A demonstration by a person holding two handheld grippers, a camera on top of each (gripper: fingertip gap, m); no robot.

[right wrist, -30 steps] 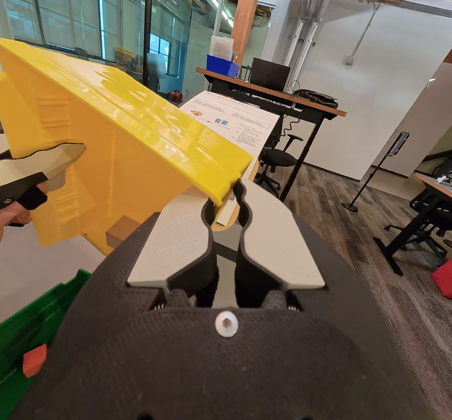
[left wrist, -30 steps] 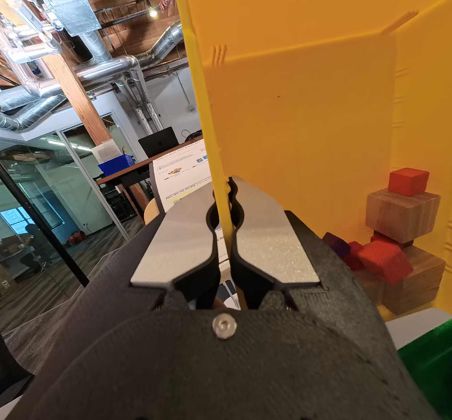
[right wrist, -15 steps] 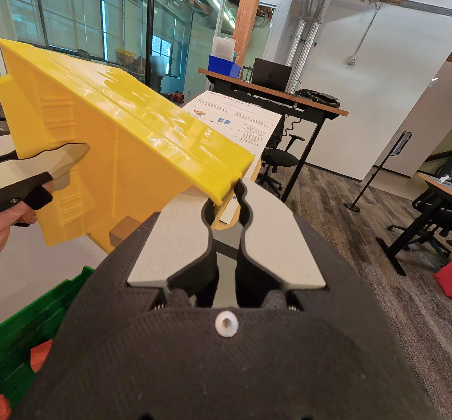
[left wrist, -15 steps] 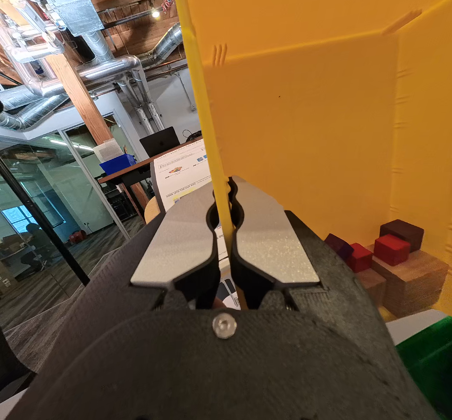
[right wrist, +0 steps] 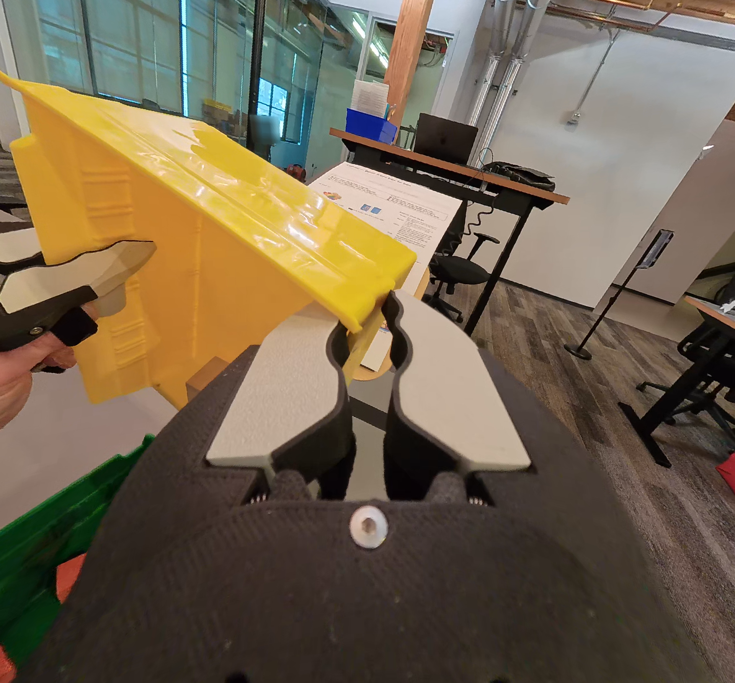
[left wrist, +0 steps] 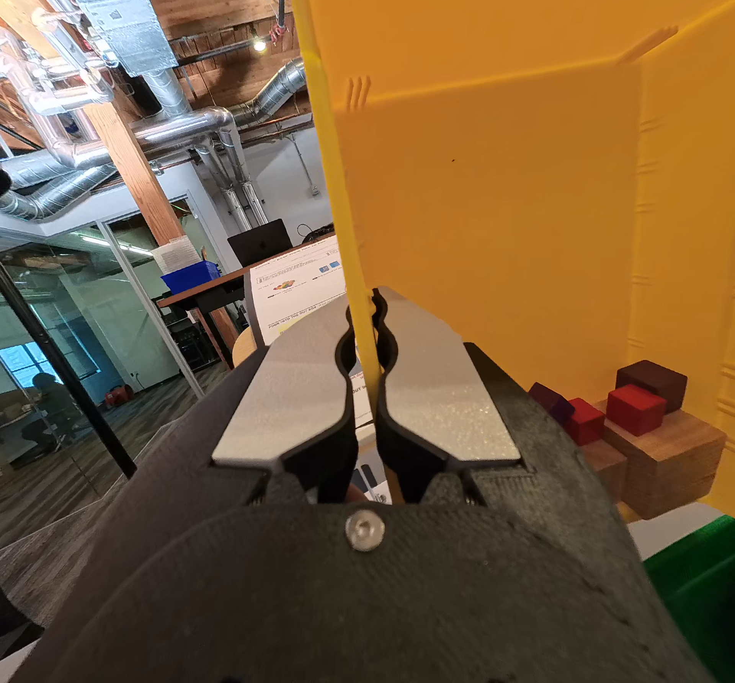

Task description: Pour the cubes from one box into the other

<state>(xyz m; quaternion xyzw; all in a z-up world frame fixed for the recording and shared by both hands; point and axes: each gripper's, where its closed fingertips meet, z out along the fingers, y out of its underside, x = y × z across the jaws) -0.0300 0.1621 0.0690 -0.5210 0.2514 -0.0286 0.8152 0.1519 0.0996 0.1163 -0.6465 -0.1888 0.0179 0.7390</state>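
Observation:
I hold a yellow box (left wrist: pixel 497 187) tilted steeply above a green box (left wrist: pixel 700 584). My left gripper (left wrist: pixel 372 300) is shut on the yellow box's thin side wall. Inside, at the low corner, lie wooden cubes (left wrist: pixel 668 465), red cubes (left wrist: pixel 636 407) and a dark cube (left wrist: pixel 652 381). In the right wrist view the yellow box (right wrist: pixel 199 234) shows from outside, and my right gripper (right wrist: pixel 384 298) is shut on its corner rim. The left gripper (right wrist: pixel 79 282) shows there at the far side. A wooden cube (right wrist: pixel 203 379) peeks under the box's open edge. The green box (right wrist: pixel 51 536) holds red cubes (right wrist: pixel 67 580).
A white tabletop (right wrist: pixel 59 425) lies under the boxes. A printed sheet (right wrist: pixel 389 206) stands behind them. Farther off are a desk (right wrist: pixel 457 179) with a laptop and a blue bin, an office chair (right wrist: pixel 457 270), glass walls and a wooden post.
Cubes in the yellow box have slid down and settled at its low corner; some dropped out. The box has tilted up a little more. Both grippers keep their hold.

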